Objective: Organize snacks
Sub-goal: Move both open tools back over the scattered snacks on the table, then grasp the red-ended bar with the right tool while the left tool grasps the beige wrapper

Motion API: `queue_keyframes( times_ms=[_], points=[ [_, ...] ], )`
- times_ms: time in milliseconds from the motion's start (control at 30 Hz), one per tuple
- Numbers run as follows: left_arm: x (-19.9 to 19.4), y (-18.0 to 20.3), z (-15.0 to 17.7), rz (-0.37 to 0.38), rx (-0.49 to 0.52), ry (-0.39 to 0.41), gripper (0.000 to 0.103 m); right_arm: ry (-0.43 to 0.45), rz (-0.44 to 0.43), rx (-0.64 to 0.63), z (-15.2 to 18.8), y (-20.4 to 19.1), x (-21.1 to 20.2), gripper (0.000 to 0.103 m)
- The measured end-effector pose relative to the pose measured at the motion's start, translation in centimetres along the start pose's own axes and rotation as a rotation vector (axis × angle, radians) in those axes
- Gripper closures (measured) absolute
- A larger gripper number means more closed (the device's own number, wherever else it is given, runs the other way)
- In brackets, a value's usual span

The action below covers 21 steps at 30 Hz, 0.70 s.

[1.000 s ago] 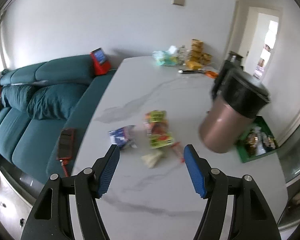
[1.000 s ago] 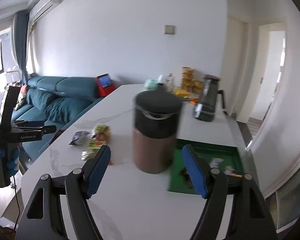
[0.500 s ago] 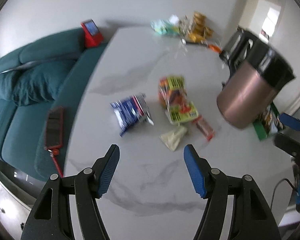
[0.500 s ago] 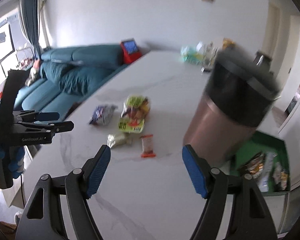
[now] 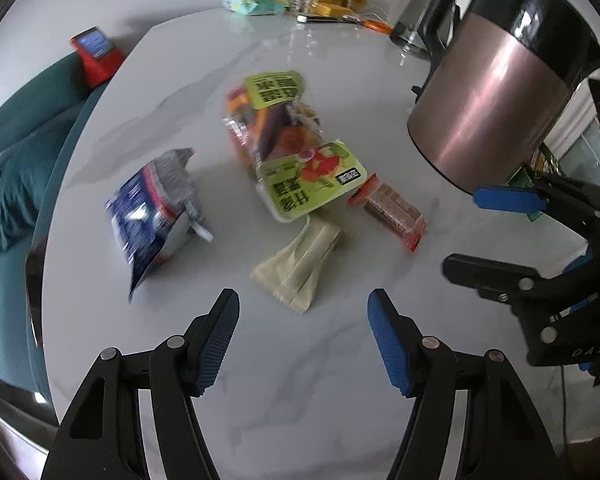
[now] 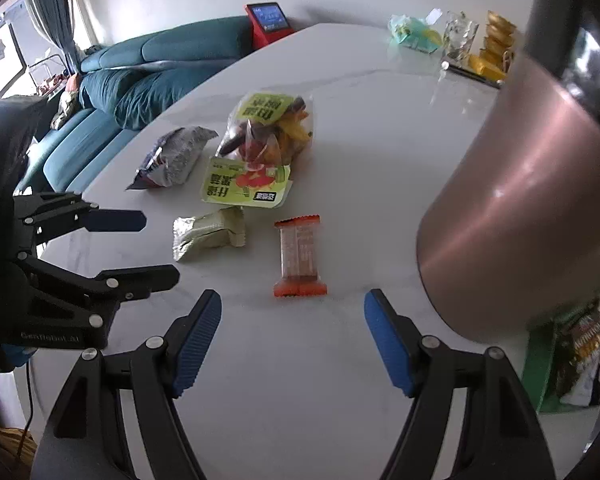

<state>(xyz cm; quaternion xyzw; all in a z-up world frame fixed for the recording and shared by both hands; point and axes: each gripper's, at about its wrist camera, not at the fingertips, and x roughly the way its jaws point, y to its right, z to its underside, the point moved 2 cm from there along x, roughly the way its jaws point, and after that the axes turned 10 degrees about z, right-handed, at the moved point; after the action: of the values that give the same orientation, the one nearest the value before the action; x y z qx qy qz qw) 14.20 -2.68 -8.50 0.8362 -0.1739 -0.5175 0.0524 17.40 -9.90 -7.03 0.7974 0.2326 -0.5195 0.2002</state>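
Several snacks lie on the white marble table: a blue-and-silver bag, a clear bag of dried fruit with green labels, a pale green packet and an orange-ended bar. My left gripper is open and empty, just short of the pale packet. My right gripper is open and empty, just short of the orange bar. The pale packet and the fruit bag also show in the right wrist view.
A copper-and-black kettle stands right of the snacks, close to my right gripper. A green tray with snack bags sits behind it. Tins, a glass and a teal bag line the far end. A teal sofa runs along the left edge.
Both grippers have tilted down and moved closer to the snacks, which now fill the middle of both views. Each gripper has come into the other's view. Both stay open.
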Motion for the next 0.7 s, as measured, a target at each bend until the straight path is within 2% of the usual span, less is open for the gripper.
queue_keyframes(
  times_ms=[333, 500, 533, 600, 667, 700],
  points=[
    [2.3, -0.2, -1.3, 0.011, 0.056, -0.036, 0.043, -0.024, -0.025, -0.047, -1.2, -0.3, 3.0, 0.007],
    [2.6, -0.3, -1.7, 0.011, 0.076, -0.03, 0.045, -0.044, -0.03, -0.061, -1.8, 0.0, 4.1, 0.018],
    [2.7, -0.2, -1.7, 0.012, 0.081, -0.028, 0.05, -0.051, -0.036, -0.061, -1.8, 0.1, 4.4, 0.028],
    [2.7, 0.0, -1.8, 0.002, 0.101, -0.026, 0.056, -0.062, -0.039, -0.067, -1.9, 0.2, 4.8, 0.038],
    [2.9, 0.2, -1.8, -0.012, 0.113, -0.024, 0.062, -0.053, -0.025, -0.077, -2.0, 0.2, 4.9, 0.062],
    [2.9, 0.3, -1.9, -0.017, 0.117, -0.024, 0.066, -0.052, -0.027, -0.075, -2.0, 0.2, 4.9, 0.07]
  ],
)
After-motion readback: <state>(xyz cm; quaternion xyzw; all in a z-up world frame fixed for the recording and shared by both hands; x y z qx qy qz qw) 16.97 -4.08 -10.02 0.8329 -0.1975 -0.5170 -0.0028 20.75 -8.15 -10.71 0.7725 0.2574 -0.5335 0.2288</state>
